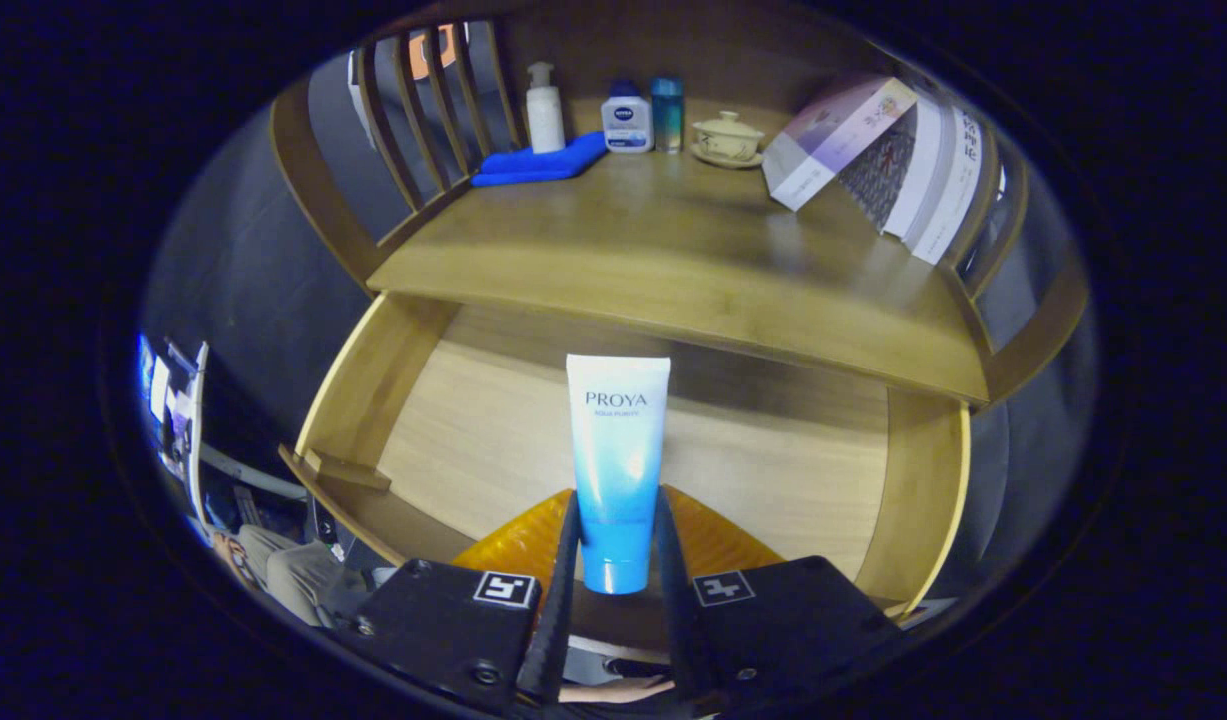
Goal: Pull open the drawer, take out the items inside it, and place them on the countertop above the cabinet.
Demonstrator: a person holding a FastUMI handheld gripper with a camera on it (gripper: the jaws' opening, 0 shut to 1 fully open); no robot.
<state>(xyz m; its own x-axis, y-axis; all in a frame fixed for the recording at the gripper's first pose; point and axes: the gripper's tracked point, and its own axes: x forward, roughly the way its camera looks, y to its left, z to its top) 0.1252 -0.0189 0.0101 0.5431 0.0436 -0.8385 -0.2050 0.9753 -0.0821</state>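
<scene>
tube [616,450] stands upright, cap down, clamped between both fingers of the gripper [613,560], over the open drawer [373,380], below the counter's [673,250] front edge.

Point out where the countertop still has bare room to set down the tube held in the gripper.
The gripper is shut on the tube over the open drawer. The countertop is bare across its front and middle, between the blue cloth and the leaning books. The back edge is crowded: pump bottle, two small bottles, lidded cup.
</scene>
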